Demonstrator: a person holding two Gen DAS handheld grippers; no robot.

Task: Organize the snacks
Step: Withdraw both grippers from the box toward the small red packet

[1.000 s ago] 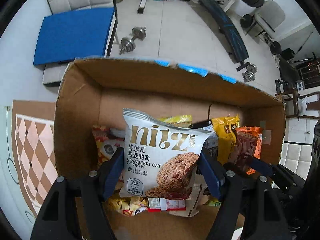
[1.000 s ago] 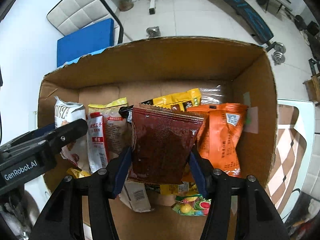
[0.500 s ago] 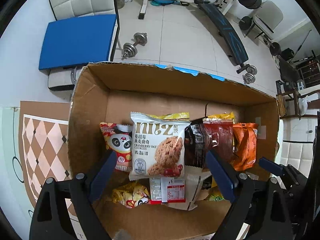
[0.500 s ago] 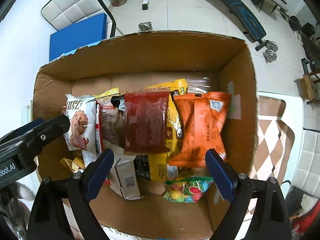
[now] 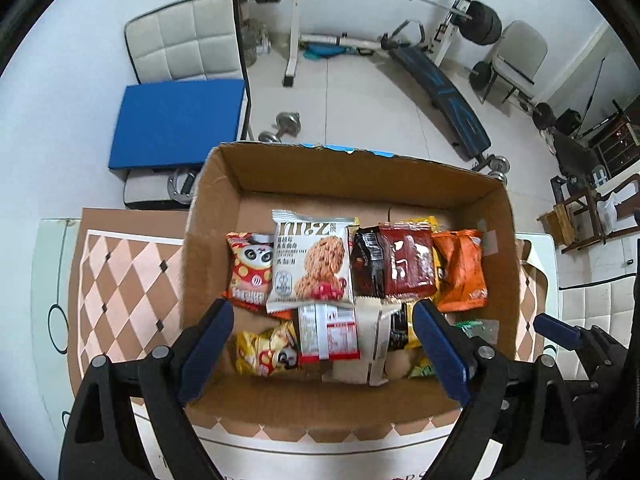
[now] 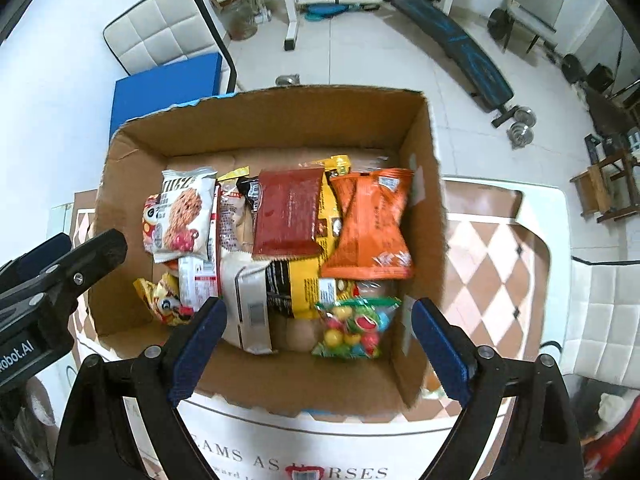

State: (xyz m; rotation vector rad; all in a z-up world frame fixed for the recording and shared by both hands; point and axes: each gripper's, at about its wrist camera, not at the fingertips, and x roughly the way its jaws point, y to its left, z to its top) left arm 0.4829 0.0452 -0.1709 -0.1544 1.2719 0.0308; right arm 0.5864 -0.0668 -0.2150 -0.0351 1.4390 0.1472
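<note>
An open cardboard box holds several snack packs. A white cranberry oat cookie pack lies beside a red panda pack. A dark red pack lies next to an orange pack. A bag of coloured candy balls lies at the box's near side. My left gripper and my right gripper are both open and empty, above the box's near edge.
The box stands on a table with a brown diamond-pattern cloth. Beyond it are a chair with a blue cushion, dumbbells and a weight bench on the tiled floor. A white padded seat is at the right.
Both grippers opened and let go: the left released the cookie pack, the right the dark red pack. Both packs now lie in the box, and both grippers have pulled back and up.
</note>
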